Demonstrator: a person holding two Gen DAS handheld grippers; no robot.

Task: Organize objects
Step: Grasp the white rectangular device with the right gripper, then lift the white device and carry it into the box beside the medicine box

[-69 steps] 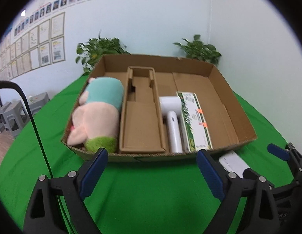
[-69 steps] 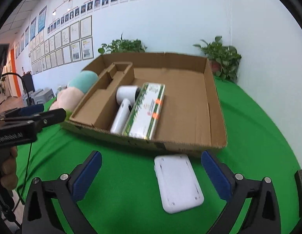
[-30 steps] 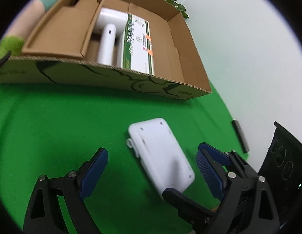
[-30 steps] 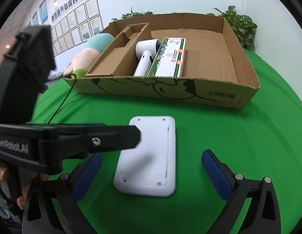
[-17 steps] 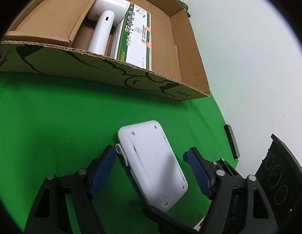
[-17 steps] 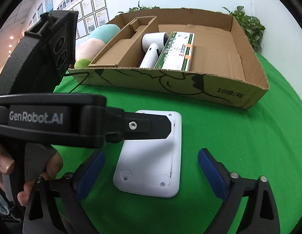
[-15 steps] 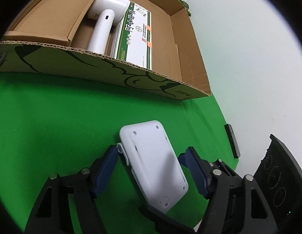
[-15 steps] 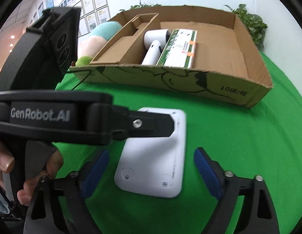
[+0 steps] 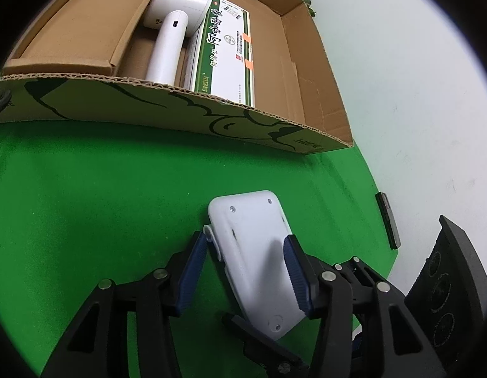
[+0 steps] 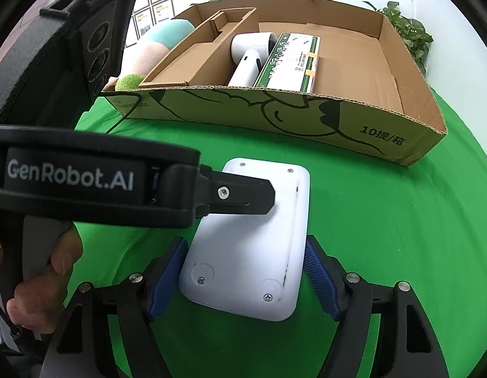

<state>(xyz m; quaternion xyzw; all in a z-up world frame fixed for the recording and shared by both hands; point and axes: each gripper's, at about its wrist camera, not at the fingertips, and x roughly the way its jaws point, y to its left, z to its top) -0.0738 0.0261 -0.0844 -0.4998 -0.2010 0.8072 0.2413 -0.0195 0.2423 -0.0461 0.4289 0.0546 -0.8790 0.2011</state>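
Both grippers clamp a white device [image 10: 252, 245] lying on green cloth [image 10: 385, 236]: left gripper [image 9: 243, 271] and right gripper [image 10: 243, 267] each grip its long sides. A cardboard tray [image 10: 274, 110] sits at 12 o'clock.

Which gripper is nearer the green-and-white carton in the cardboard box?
Left, marginally, by my read. The left gripper straddles the flat white plastic device nearer the green-and-white carton; the right gripper straddles the device's far end.
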